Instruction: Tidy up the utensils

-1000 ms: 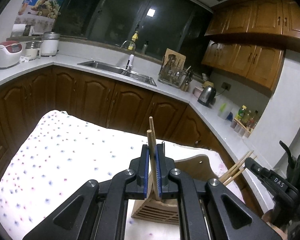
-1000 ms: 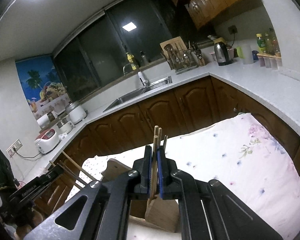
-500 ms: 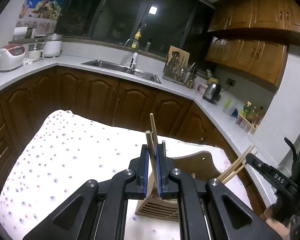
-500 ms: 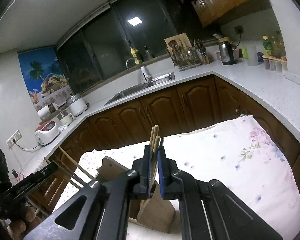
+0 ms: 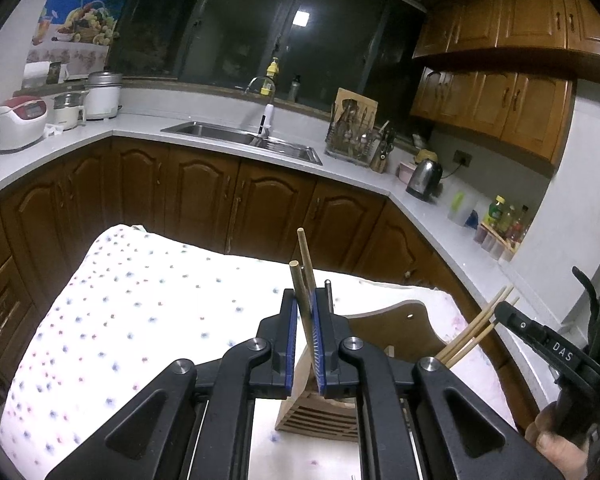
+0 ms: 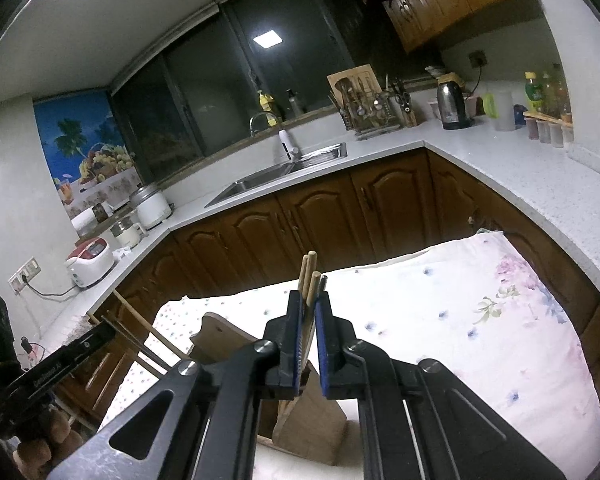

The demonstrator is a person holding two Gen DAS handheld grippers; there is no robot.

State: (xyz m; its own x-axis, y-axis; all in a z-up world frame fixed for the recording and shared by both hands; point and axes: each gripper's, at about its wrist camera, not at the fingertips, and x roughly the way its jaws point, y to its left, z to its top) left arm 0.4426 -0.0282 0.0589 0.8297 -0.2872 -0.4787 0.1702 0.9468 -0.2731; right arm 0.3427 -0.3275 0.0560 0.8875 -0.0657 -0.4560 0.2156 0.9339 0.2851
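Observation:
In the left wrist view my left gripper [image 5: 305,304] is shut on wooden chopsticks [image 5: 303,268] that stick up between its blue pads; a thin dark stick [image 5: 328,294] shows just right of them. Below stands a slatted wooden utensil holder [image 5: 320,412] with a tall back panel [image 5: 400,320]. At the right edge my right gripper [image 5: 502,312] holds a bundle of chopsticks [image 5: 476,328]. In the right wrist view that right gripper [image 6: 307,304] is shut on several chopsticks [image 6: 309,274] above the holder [image 6: 312,420]. The left gripper [image 6: 108,330] appears at lower left with its chopsticks [image 6: 140,324].
The holder stands on a table under a floral cloth [image 5: 140,300] [image 6: 460,300]. Brown cabinets and a white counter wrap around behind, with a sink [image 5: 240,136], a utensil rack [image 5: 352,140], a kettle [image 5: 424,180], rice cookers [image 5: 18,120] and bottles [image 5: 504,220]. A hand [image 5: 556,444] grips the right tool.
Both grippers keep their hold on the chopsticks above the holder. The views only wobble slightly.

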